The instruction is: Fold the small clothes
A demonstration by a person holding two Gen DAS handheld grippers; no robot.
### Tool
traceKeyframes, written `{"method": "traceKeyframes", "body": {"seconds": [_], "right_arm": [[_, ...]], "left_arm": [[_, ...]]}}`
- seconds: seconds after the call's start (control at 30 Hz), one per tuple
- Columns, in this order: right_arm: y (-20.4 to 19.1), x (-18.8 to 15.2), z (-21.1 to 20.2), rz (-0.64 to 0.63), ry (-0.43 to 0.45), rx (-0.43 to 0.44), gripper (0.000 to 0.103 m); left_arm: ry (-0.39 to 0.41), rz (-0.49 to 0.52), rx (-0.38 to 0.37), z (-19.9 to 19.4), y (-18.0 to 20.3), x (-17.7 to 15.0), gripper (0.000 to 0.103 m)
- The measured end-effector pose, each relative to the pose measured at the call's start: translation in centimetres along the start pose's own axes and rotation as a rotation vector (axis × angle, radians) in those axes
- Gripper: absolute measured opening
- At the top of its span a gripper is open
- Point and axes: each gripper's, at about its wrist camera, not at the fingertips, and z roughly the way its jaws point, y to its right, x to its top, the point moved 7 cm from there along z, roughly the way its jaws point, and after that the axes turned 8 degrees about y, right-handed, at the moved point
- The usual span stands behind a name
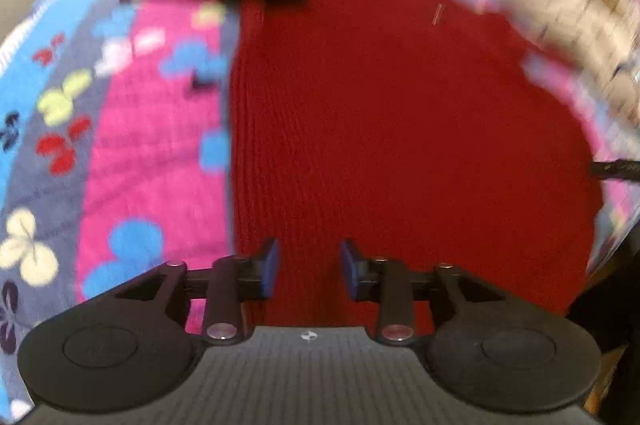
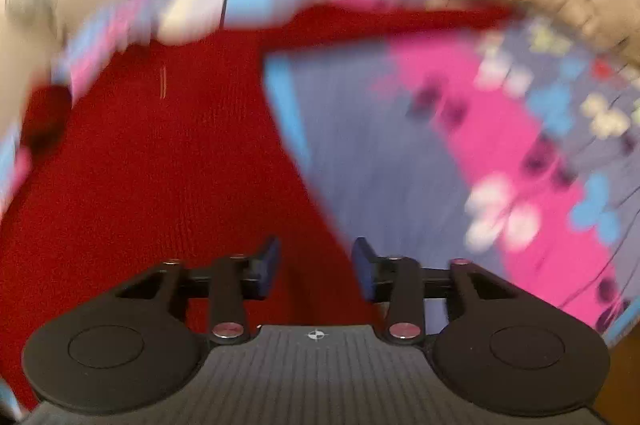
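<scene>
The red knit sweater [image 1: 400,129] lies flat on the butterfly-print blanket [image 1: 132,153], a sleeve reaching toward eleven o'clock. The left gripper [image 1: 308,271] and right gripper [image 2: 316,269] hover above its hem, jaws parted and empty, probably freed to regrip.

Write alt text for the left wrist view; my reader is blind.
A red knitted garment lies spread on a pink-and-blue butterfly blanket. The left gripper hangs above its near edge, jaws apart and empty. The picture is blurred.

Left tool [image 1: 308,269] jaws apart, right tool [image 2: 316,267] likewise — both empty
</scene>
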Motion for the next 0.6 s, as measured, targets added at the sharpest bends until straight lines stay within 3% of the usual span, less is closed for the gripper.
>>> {"method": "traceKeyframes", "body": {"seconds": [0.03, 0.07, 0.13, 0.2, 0.33, 0.47, 0.6], "right_arm": [[-0.1, -1.2, 1.1, -0.04, -0.07, -0.037, 0.046], [-0.2, -1.5, 1.3, -0.08, -0.076, -0.067, 0.056], [-0.5, -0.9, 0.5, -0.085, -0.041, -0.079, 0.056], [0.0, 0.5, -1.1, -0.027, 0.042, -0.066, 0.054], [1.2, 4.1, -6.2, 0.093, 0.303, -0.01, 0.054], [3.0, 7.9, -10.8, 0.13, 0.494, 0.067, 0.055], [3.9, 9.3, -14.1, 0.071, 0.605, 0.114, 0.057]], "left_arm": [[-0.039, 0.024, 0.022, 0.7, 0.3, -0.4, 0.038], [-0.037, 0.049, 0.032, 0.9, 0.6, -0.3, 0.039], [0.013, 0.041, 0.012, 0.3, 1.0, 0.6, 0.04], [0.096, -0.009, -0.003, -0.9, 0.9, 1.9, 0.041], [0.274, -0.169, -0.015, -3.4, -0.9, 5.7, 0.044], [0.359, -0.262, 0.004, -3.1, -3.6, 10.1, 0.042], [0.435, -0.333, 0.018, -1.2, -6.7, 14.4, 0.029]]}}
